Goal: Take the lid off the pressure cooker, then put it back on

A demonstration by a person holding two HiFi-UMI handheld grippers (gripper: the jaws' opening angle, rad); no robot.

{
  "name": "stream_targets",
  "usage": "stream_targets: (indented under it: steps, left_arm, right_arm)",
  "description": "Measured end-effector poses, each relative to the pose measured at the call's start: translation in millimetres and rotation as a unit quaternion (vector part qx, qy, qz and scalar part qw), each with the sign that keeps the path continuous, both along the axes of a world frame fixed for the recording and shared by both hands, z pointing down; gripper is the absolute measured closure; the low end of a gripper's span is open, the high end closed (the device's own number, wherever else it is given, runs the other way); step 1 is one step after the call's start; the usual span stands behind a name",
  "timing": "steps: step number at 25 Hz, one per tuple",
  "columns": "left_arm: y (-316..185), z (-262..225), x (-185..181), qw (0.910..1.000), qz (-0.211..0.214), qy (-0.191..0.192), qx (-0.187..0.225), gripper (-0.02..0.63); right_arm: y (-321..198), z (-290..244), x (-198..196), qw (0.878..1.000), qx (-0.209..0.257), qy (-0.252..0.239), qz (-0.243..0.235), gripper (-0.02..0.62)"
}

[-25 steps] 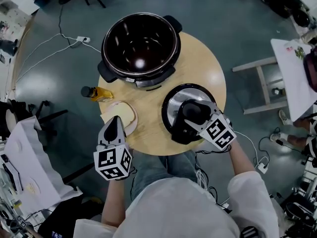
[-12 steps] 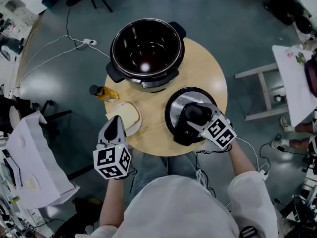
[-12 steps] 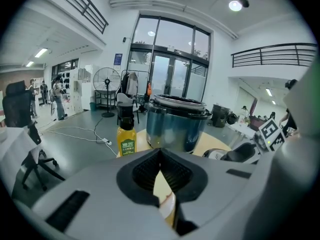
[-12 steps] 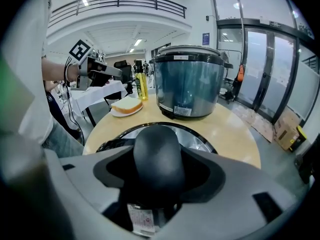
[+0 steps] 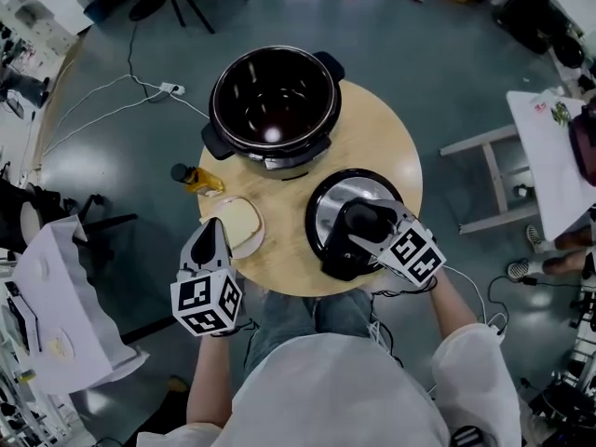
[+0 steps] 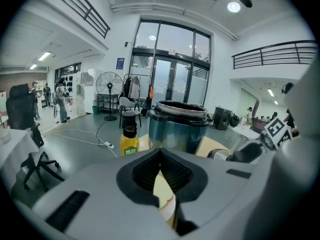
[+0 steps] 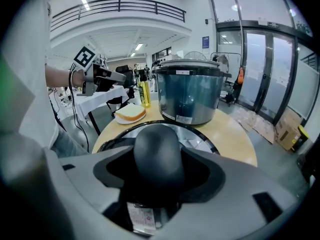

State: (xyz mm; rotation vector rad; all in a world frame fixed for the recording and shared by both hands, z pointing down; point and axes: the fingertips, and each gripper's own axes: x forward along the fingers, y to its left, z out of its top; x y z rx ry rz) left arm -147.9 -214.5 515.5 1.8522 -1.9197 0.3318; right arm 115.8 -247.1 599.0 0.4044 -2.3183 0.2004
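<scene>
Table, round, bears the open cooker at its far side and the lid lying flat at its near right. Right gripper is clamped on the lid's knob. Left gripper, jaws together and empty, hangs at the near left edge. Step in hand, judging by this layout: replacing the lid. Next move calls for lifting it, carrying it far-left and seating it level on the cooker.

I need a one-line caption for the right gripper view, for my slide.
Right tongs grip the lid handle; the lid rests on the round table before the open cooker.
</scene>
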Motion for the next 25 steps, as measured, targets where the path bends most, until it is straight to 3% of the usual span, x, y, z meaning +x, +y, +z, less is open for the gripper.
stream_targets:
  steps: [9,25]
  left_arm:
    - [0,-17,5,0.9996,-0.015,0.006,0.023,0.614]
    - [-4,-56,-5,0.9966,-0.036,0.001,0.074,0.614]
  right_arm:
    - [-3,-53,7,1.0,0.018,-0.022,0.007,0.313]
    - [-24,-149,16,0.995,0.095,-0.022,-0.018,0.313]
